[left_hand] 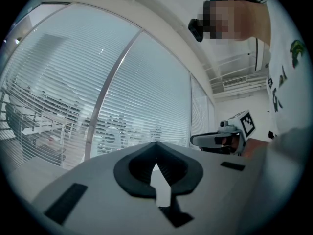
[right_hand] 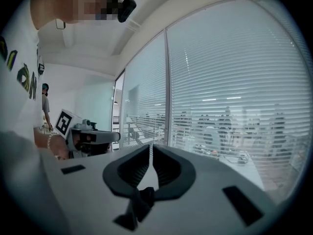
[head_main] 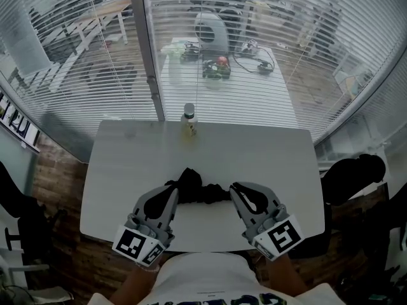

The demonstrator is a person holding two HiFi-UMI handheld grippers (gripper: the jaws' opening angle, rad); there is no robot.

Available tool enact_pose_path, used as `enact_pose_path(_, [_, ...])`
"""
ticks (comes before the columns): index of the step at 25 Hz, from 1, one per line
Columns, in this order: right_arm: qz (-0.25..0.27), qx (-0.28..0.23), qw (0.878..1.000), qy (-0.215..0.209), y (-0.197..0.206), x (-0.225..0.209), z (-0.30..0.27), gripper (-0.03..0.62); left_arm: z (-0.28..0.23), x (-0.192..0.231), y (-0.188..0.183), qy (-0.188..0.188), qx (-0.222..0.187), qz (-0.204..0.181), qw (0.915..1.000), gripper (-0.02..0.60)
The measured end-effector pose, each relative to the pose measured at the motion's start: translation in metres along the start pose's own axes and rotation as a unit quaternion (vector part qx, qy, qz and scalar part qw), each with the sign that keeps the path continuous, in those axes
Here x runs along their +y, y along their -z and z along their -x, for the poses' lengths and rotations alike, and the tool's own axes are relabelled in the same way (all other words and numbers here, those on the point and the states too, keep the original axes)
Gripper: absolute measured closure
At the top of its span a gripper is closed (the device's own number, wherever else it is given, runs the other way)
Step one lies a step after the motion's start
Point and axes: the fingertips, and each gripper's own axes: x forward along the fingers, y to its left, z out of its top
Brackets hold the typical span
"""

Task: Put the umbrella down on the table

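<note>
Left cube (head_main: 138,245): on the left gripper (head_main: 173,194), black-and-white square markers on its faces — block patterns, no letters or digits I can read.
Right cube (head_main: 283,235): on the right gripper (head_main: 236,192), the same kind of square marker, again pattern only.
Shirt print (head_main: 213,298): dark green lettering on the white shirt, cut by the bottom edge of my head view; both gripper views catch a few green letters at their rims, too bent to spell.
Bottle (head_main: 189,121): too small in my view to show any print.
Wall panels (head_main: 16,124): bold black strokes on white at the left edge — I cannot read them.
Words or numbers: none legible.
</note>
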Motion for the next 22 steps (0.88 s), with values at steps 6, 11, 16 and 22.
enact_pose_path(6, [0.002, -0.001, 1.0, 0.006, -0.0005, -0.0012, 0.0008, 0.566, 0.0002, 0.0011, 0.0005, 0.0, 0.002, 0.001, 1.0, 0.569])
enact_pose_path(11, [0.001, -0.002, 1.0, 0.01, -0.0012, -0.0024, 0.0015, 0.571, -0.0014, 0.0008, 0.0007, 0.001, 0.001, 0.002, 1.0, 0.569])
enact_pose_path(16, [-0.002, -0.001, 1.0, 0.012, 0.0016, -0.0049, 0.0001, 0.571, -0.0034, 0.0018, 0.0019, 0.002, 0.0, 0.004, 1.0, 0.569])
enact_pose_path(22, [-0.002, 0.0, 1.0, 0.01, 0.0008, -0.0028, -0.0004, 0.572, -0.0024, 0.0013, 0.0003, 0.001, 0.001, 0.004, 1.0, 0.569])
